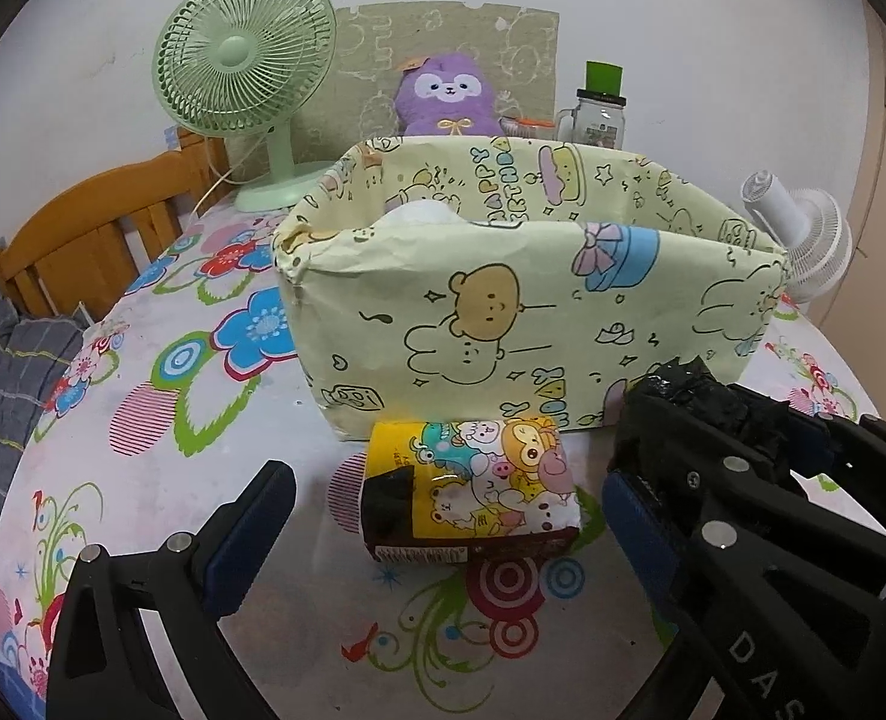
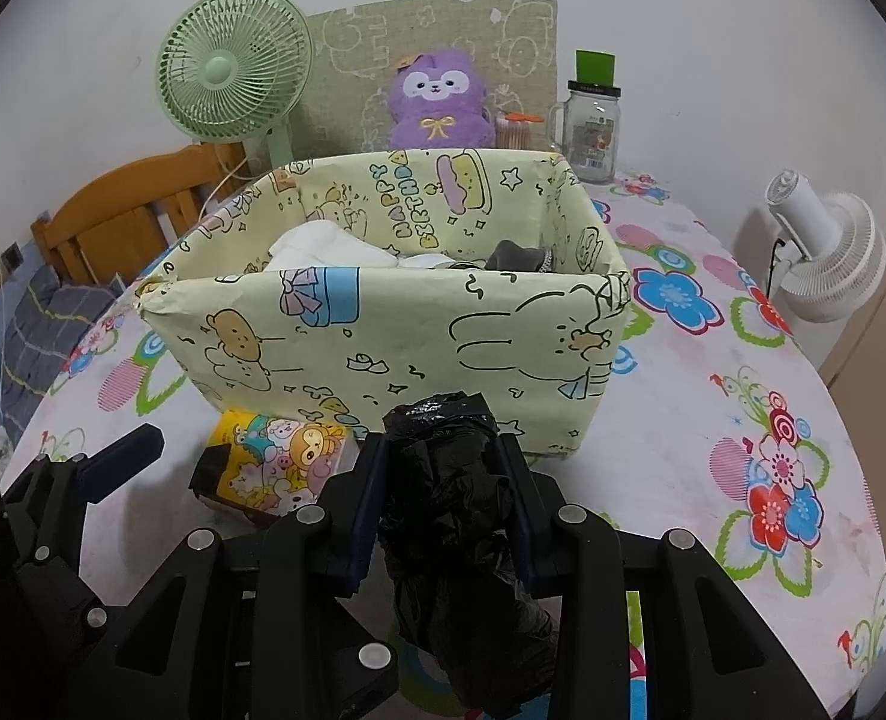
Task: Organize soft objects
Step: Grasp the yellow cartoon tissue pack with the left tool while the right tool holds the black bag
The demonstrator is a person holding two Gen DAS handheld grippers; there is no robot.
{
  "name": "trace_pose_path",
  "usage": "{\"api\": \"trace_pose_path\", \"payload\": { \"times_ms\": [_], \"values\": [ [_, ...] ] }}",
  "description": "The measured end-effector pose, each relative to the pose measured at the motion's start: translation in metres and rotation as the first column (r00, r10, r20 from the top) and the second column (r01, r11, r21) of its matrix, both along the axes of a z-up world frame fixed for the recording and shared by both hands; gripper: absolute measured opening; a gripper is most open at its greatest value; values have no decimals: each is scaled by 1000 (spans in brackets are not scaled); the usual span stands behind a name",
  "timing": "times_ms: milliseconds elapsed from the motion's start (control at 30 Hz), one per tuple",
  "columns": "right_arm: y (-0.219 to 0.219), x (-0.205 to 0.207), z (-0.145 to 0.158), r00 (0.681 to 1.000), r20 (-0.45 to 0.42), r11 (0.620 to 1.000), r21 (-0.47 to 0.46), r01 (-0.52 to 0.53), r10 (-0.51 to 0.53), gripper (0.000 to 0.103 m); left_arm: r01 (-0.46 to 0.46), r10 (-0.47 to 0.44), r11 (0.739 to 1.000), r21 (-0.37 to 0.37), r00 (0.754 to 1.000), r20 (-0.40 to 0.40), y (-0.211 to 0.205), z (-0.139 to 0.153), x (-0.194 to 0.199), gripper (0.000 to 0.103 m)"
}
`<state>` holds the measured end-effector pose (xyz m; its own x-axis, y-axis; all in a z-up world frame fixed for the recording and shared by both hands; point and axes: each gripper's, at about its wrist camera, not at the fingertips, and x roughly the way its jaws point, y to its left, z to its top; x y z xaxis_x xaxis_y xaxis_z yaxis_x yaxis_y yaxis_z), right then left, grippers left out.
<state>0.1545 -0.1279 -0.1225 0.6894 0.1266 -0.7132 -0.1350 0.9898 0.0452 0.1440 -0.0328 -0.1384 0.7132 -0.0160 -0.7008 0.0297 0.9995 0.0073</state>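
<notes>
— Tissue pack [image 1: 471, 489], where did it lie relative to the left gripper [image 1: 443, 516]?

— In the left wrist view it sat at lower centre on the worktop [image 1: 203, 420], between the two spread fingers and apart from both. That gripper stood wide, holding nothing. The pack lay just in front of the paper-covered box [image 1: 532, 312], near its front wall.

— And the black bag?

— The black plastic bag roll [image 2: 448, 516] was clamped in the right gripper [image 2: 443, 468], at lower centre of the right wrist view. Both pads pressed its sides, the jaws narrow around it. Its crumpled top poked out past the fingertips towards the box's front wall.

— Could both be seen together?

— Yes. In the right wrist view the tissue pack lay to the left of the bag, between the two grippers. In the left wrist view the right gripper came in from the lower right, with the bag's black tip showing at its front.

— What was in the box?

— White cloth [image 2: 323, 246] at the left and something dark [image 2: 517, 255] at the right; I could not tell what.
</notes>
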Motion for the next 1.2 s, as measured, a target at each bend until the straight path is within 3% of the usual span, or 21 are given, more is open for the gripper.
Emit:
{"api": "trace_pose_path", "payload": {
  "times_ms": [233,533,667,1200],
  "values": [
    [-1,5,-5,1000,-13,1000,-1,7,-7,39,7,-7,1000,-2,1000,-15,0,-5,6,101],
    [-2,8,-11,999,-37,1000,11,2,-1,39,-14,14,1000,-1,999,-45,1,-13,11,89],
    [-1,8,-12,999,-41,1000,5,0,0,39,0,0,1000,-2,999,-53,-1,-15,13,79],
    [-1,-3,-10,999,-42,1000,0,-2,2,39,20,-21,1000,-19,998,-67,-4,-13,-2,76]
  ]
}}
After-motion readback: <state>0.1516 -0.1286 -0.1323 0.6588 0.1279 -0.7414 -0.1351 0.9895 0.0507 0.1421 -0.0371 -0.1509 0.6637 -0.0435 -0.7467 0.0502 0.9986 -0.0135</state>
